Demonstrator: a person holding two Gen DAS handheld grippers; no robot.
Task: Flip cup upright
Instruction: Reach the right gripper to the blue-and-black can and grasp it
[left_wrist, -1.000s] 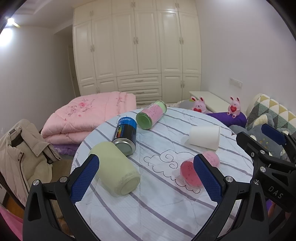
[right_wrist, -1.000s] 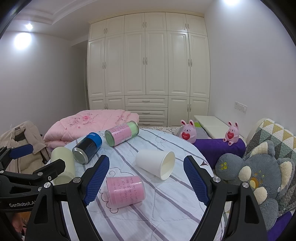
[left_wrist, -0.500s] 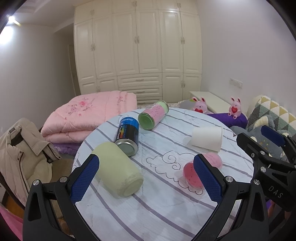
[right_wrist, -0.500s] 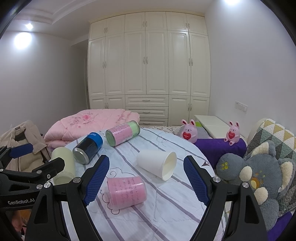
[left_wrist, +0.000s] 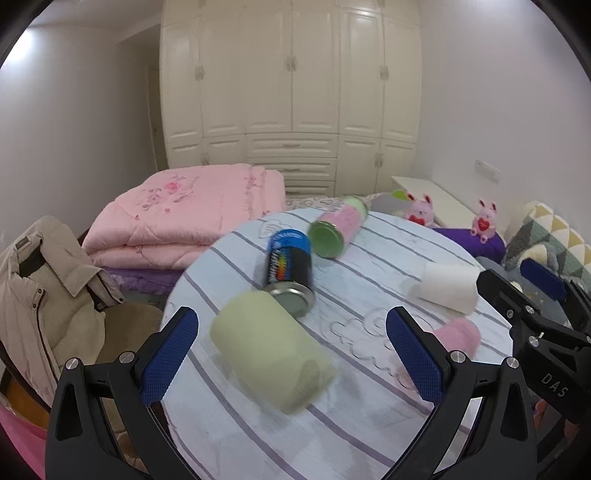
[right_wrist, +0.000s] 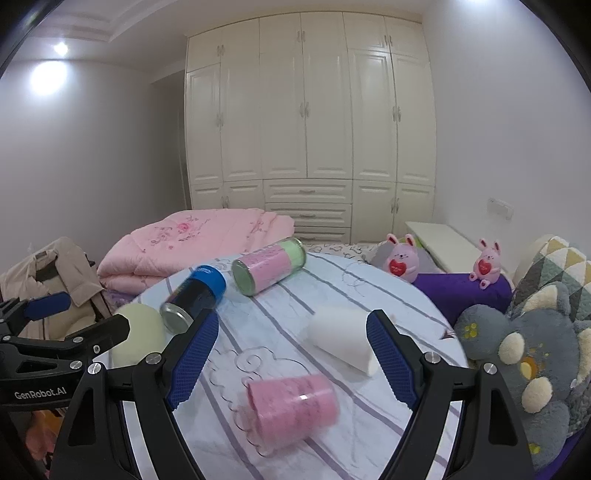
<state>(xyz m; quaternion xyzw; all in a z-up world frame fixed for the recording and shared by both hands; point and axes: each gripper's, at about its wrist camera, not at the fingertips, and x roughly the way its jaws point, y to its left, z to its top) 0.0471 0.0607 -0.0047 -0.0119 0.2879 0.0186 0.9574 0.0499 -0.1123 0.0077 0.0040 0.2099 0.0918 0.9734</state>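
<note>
Two handheld grippers with black frames and blue ribbed pads hover over a round table (right_wrist: 406, 295) covered in a white cloth with grey-purple stripes; the left gripper (left_wrist: 291, 354) has its jaws spread wide and grips nothing, and the right gripper (right_wrist: 291, 354) likewise stands wide open and empty. Nearest the right gripper, a translucent pink plastic cup (right_wrist: 291, 408) lies on its side between the spread fingers in that view, blurred, resting on the cloth apart from both pads. Nearest the left gripper, a pale yellow-green cylindrical cup (left_wrist: 271, 350) lies on its side, also blurred, between that gripper's pads without touching them. Just beyond the pink cup, a plain white tapered cup (right_wrist: 341, 339) lies tipped over on the cloth near the table's right side. Farther back, a black can with a blue cap and silver base (right_wrist: 194, 297) lies on its side, close to the yellow-green cup. Beyond it, a pink and green cylindrical tin (right_wrist: 269, 266) lies on its side near the far rim. Off the table, a grey plush toy (right_wrist: 524, 362) sits at right, two small pink bunny toys (right_wrist: 400, 258) perch on a purple cushion, a folded pink quilt (right_wrist: 192, 243) lies at left, and cream wardrobe doors (right_wrist: 306, 129) fill the back wall.
</note>
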